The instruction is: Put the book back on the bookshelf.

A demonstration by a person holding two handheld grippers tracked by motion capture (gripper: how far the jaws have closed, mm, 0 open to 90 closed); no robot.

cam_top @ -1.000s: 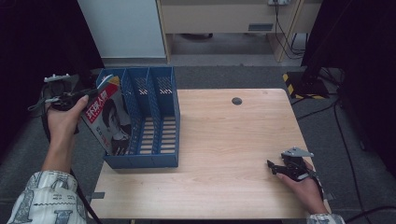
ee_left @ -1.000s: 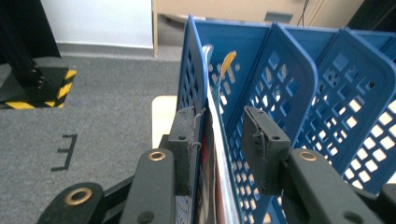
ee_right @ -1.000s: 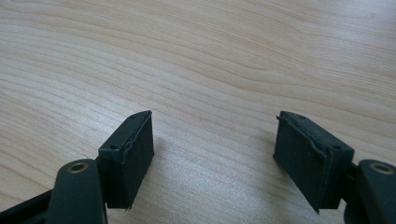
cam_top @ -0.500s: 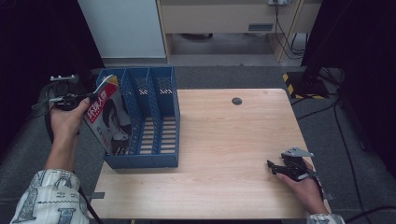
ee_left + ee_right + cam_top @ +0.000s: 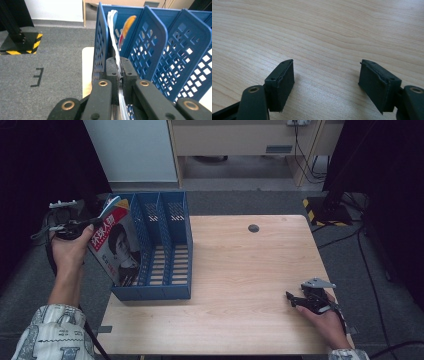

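The left gripper [image 5: 120,75] is clamped on the edge of a magazine [image 5: 116,245], which leans tilted in the leftmost slot of the blue file rack [image 5: 165,250]. Filing it looks like the step in hand, though it could equally be coming out. Next, the magazine needs guiding upright between the dividers. The right gripper [image 5: 325,85] rests with jaws apart on the bare wooden tabletop [image 5: 240,270]; grey carpet [image 5: 50,55] surrounds it.

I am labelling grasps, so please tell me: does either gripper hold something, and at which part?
The left gripper is shut on the magazine, pinching its edge near the top corner. The right gripper is open over the table, holding nothing.
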